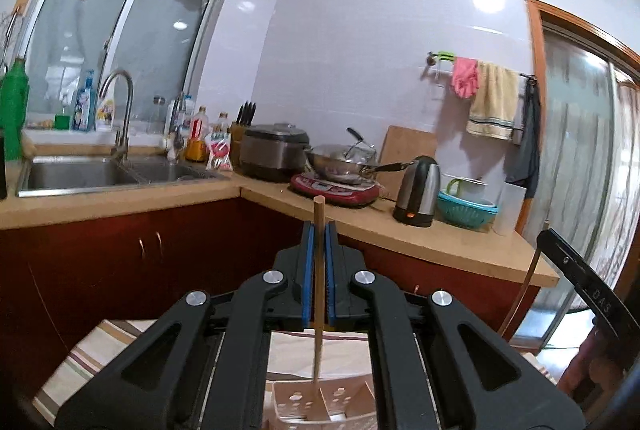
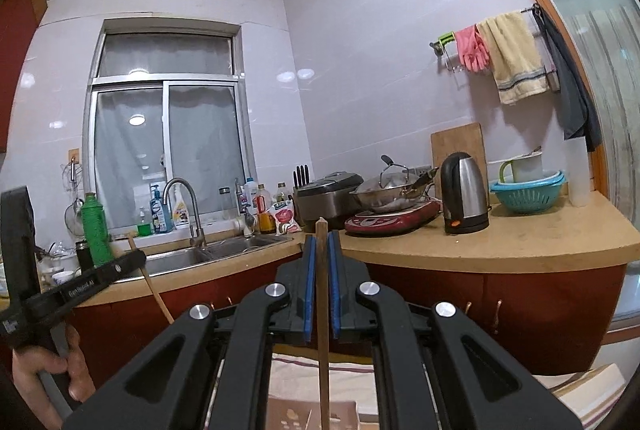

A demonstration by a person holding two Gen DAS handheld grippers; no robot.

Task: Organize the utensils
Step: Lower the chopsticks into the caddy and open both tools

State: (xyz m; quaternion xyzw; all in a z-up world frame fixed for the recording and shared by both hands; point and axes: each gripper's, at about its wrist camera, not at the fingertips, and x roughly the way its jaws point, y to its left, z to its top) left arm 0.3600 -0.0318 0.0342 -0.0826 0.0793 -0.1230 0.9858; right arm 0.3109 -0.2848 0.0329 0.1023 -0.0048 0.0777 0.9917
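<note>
Left gripper (image 1: pixel 319 230): blue-padded fingers (image 1: pixel 308 270) pressed together on a pale chopstick (image 1: pixel 319 294), held upright.
Pale chopstick: lower end hangs over the holder (image 1: pixel 296 402), the landmark here; whether it touches is unclear.
Right gripper (image 2: pixel 321 242): fingers (image 2: pixel 309 286) clamped on a darker chopstick (image 2: pixel 322 318), also upright.
Darker chopstick: lower end reaches down to the same holder (image 2: pixel 288 414).
Holder: pale, perforated, standing on a striped cloth (image 1: pixel 100 342).
Counter (image 1: pixel 420 234): beyond the holder, carrying a kettle (image 1: pixel 418 190).
Hand (image 2: pixel 48 370): grips the left gripper's handle.
</note>
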